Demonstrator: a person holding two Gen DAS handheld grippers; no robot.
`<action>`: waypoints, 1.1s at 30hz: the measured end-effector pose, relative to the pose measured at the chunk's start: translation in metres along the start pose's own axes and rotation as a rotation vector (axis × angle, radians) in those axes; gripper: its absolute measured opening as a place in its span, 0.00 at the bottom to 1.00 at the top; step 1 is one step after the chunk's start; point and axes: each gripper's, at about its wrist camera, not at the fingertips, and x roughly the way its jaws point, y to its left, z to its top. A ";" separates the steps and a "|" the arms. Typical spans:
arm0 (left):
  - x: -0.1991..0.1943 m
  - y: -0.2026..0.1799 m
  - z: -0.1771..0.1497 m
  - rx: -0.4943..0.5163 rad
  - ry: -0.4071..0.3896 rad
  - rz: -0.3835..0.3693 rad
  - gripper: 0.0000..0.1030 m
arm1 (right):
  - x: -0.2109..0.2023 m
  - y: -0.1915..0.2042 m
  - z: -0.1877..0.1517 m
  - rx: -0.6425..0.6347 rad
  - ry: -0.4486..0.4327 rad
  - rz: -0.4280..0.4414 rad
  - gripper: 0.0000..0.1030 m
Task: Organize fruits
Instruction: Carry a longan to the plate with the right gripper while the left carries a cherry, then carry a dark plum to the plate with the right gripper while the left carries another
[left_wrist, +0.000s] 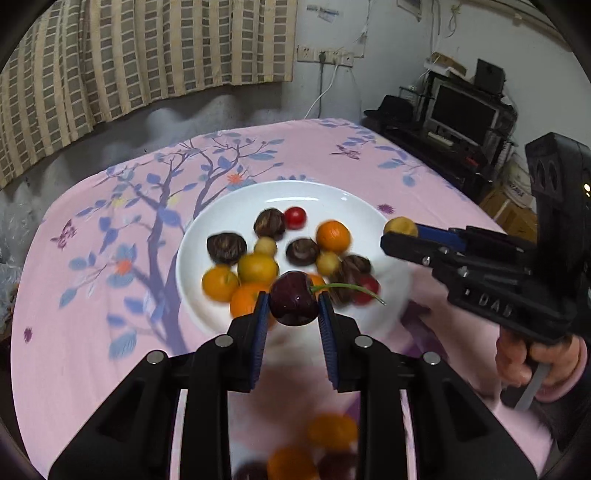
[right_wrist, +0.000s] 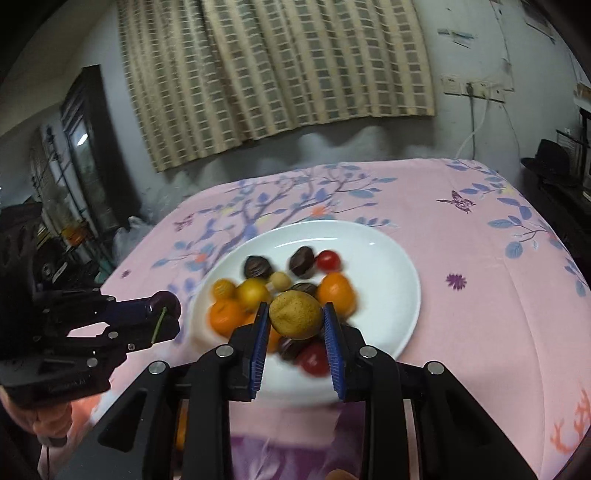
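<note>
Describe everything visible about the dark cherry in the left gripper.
The cherry is dark maroon, nearly black, glossy and round, with a thin green stem that arcs off to the right in the left wrist view. It is clamped on both sides between the blue ribbed pads of the left gripper, held above the near edge of the white plate and touching no other fruit. In the right wrist view it shows again at the gripper tips.
</note>
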 end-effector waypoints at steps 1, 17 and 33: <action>0.013 0.001 0.006 -0.007 0.010 0.003 0.25 | 0.010 -0.003 0.001 -0.002 0.011 -0.004 0.30; -0.081 0.039 -0.078 -0.237 -0.126 0.156 0.96 | -0.047 0.058 -0.078 -0.238 0.195 0.142 0.62; -0.116 0.045 -0.156 -0.385 -0.165 0.146 0.96 | -0.036 0.077 -0.117 -0.204 0.309 0.153 0.52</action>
